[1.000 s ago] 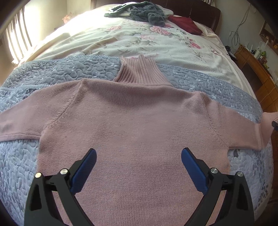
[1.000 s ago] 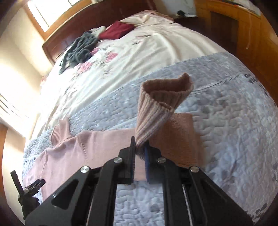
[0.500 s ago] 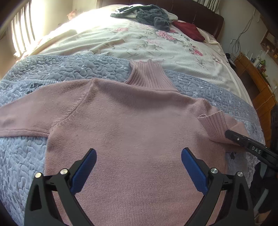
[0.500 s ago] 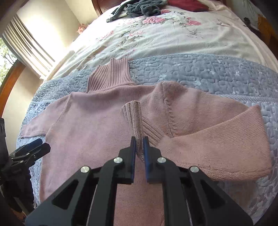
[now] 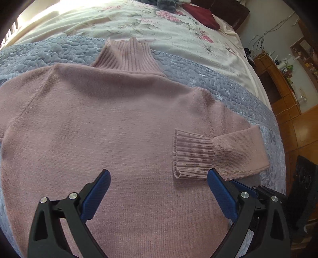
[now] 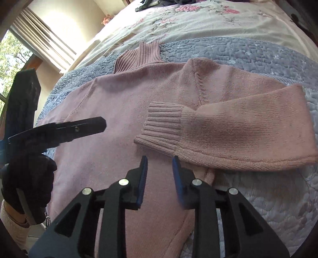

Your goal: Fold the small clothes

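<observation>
Pink sweater (image 5: 119,123) lies flat on the grey quilt (image 5: 228,87), ribbed collar (image 5: 129,55) pointing toward the floral bedspread (image 5: 139,21) further up the bed. Right sleeve (image 6: 238,127) is folded back across the chest, its ribbed cuff (image 6: 161,123) lying on the body of the sweater, fold edge near the quilt's right side. Left sleeve runs off frame to the left in the left wrist view (its end not visible). Left gripper (image 5: 159,194) hangs over the lower middle of the sweater, jaws spread wide, nothing between them; its right blue pad (image 5: 220,194) sits just below the cuff, contact unclear. Right gripper (image 6: 160,178) is just short of the cuff, jaws parted with a moderate gap and empty, cuff let go and lying free. In the right wrist view the left gripper shows from the side at left, held by a dark-gloved hand (image 6: 29,178) with a light sleeve. Dark red cloth (image 5: 200,15) and a grey garment (image 5: 165,4) lie far up the bed, well apart from the sweater. Wooden furniture (image 5: 282,85) stands to the right of the bed.
</observation>
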Available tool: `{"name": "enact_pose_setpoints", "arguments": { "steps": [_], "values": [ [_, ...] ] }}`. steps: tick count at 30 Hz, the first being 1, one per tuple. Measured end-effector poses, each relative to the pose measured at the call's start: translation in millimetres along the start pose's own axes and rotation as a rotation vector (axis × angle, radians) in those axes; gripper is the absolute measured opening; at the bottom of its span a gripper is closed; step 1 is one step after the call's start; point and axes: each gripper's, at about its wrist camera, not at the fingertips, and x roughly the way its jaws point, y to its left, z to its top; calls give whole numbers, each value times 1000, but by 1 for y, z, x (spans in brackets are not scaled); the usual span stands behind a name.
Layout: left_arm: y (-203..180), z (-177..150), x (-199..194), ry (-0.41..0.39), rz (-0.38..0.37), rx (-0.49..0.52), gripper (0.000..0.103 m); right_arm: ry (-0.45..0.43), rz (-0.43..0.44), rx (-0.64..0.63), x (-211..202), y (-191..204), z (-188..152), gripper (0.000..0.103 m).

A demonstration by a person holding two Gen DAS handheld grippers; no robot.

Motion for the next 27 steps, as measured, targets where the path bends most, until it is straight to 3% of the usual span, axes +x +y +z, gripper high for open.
{"name": "enact_pose_setpoints", "arguments": {
  "steps": [6, 7, 9, 11, 13, 15, 21, 24, 27],
  "values": [
    [-35, 2, 55, 116, -50, -1, 94, -73, -59, 65, -46, -42, -27, 29],
    [-38, 2, 60, 125, -60, 0, 78, -78, -64, 75, -51, -47, -30, 30],
    [-45, 2, 71, 162, -64, 0, 57, -88, -79, 95, -58, -58, -39, 30],
    [-48, 2, 79, 174, -53, -4, 50, -94, -89, 113, -62, -66, -46, 30],
    [-49, 1, 81, 165, -47, -10, 26, -99, -95, 126, -65, -71, -52, 30],
    [-48, 2, 76, 141, -107, -36, 13, -102, -94, 141, -66, -75, -57, 30],
    [-39, 11, 14, -67, -124, -14, 10, -96, -113, 176, -68, -86, -58, 30],
    [-14, 21, -20, -137, -87, -10, 10, -101, -98, 197, -70, -90, -50, 31],
    [17, 33, -44, -183, -20, -12, 10, -94, -71, 228, -67, -91, -36, 39]
  ]
}}
